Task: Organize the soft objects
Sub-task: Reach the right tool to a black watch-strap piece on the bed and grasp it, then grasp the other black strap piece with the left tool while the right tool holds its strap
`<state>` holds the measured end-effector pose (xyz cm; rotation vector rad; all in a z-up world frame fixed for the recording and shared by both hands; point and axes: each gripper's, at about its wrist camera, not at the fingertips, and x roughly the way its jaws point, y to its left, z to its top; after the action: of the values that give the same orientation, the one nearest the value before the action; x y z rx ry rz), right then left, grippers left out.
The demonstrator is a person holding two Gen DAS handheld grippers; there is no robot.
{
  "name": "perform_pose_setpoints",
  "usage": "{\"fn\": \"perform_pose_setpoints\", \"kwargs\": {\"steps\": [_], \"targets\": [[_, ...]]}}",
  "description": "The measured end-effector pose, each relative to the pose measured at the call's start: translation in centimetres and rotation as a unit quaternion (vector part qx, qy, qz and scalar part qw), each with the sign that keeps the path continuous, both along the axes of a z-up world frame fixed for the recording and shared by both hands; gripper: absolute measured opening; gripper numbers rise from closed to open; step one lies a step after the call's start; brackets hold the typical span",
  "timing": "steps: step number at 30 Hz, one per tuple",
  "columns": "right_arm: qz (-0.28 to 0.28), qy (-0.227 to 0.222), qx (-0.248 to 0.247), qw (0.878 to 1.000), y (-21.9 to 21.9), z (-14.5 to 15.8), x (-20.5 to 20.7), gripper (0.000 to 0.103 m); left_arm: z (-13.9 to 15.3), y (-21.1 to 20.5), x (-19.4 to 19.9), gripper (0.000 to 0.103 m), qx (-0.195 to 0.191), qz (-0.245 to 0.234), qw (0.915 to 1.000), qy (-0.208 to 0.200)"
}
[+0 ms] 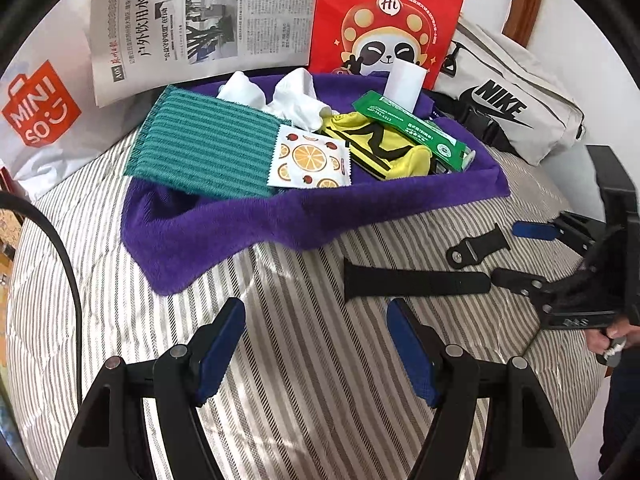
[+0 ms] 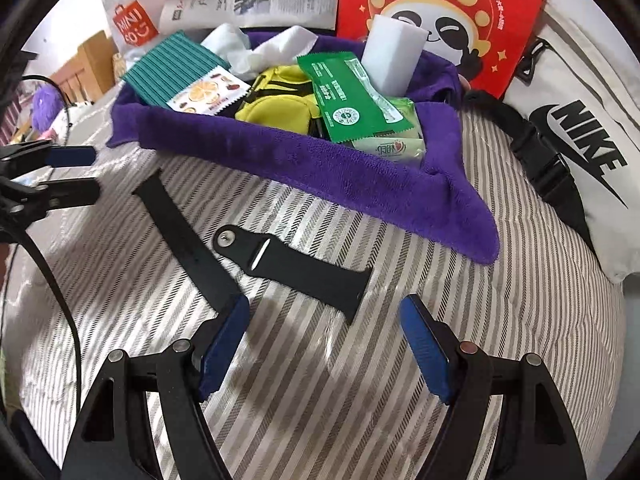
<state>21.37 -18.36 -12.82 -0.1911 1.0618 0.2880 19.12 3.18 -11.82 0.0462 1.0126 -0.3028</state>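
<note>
Short strap [image 2: 296, 264] just ahead of the right gripper [image 2: 324, 344], jaws released and empty

It lies flat on the striped bed [image 2: 500, 320], its long axis running across the view from the pin end at left to the wide end at right, that wide end just above the gap between the jaws. The long strap [image 2: 188, 240] lies beside it at a slant, its lower end touching the right gripper's left finger. The left gripper [image 1: 316, 344], also released and empty, is farther off. Beyond both straps the purple towel [image 2: 320, 160] forms a tray already holding soft items; bare bed around the straps gives room to come down, I judge
</note>
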Motion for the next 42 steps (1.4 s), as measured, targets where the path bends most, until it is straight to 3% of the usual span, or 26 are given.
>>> {"fn": "perform_pose_setpoints", "kwargs": {"steps": [11, 18, 22, 29, 39, 42], "targets": [[0.018, -0.024, 0.009, 1.000, 1.3, -0.7, 2.4, 0.078, -0.2, 1.1, -0.5, 0.072, -0.017, 0.014, 0.9997, 0.010], [-0.009, -0.024, 0.018, 1.000, 1.0, -0.5, 3.1, 0.041, -0.6, 0.8, -0.8, 0.072, -0.012, 0.009, 0.9998, 0.015], [-0.022, -0.011, 0.022, 0.999, 0.1, -0.1, 2.6, 0.029, -1.0, 0.9, -0.7, 0.072, -0.011, 0.010, 0.9997, 0.021], [-0.016, 0.038, 0.028, 0.999, -0.1, 0.1, 0.9, 0.027, -1.1, 0.8, -0.7, 0.072, -0.019, 0.009, 0.9995, 0.022], [-0.024, 0.000, 0.008, 1.000, 1.1, -0.1, 0.5, 0.021, -1.3, 0.4, -1.2, 0.072, -0.016, 0.001, 0.9996, 0.025], [-0.036, 0.010, 0.032, 0.999, 0.5, 0.1, 0.4, 0.021, -1.1, 0.6, -1.3, 0.072, -0.018, 0.001, 0.9996, 0.022]]}}
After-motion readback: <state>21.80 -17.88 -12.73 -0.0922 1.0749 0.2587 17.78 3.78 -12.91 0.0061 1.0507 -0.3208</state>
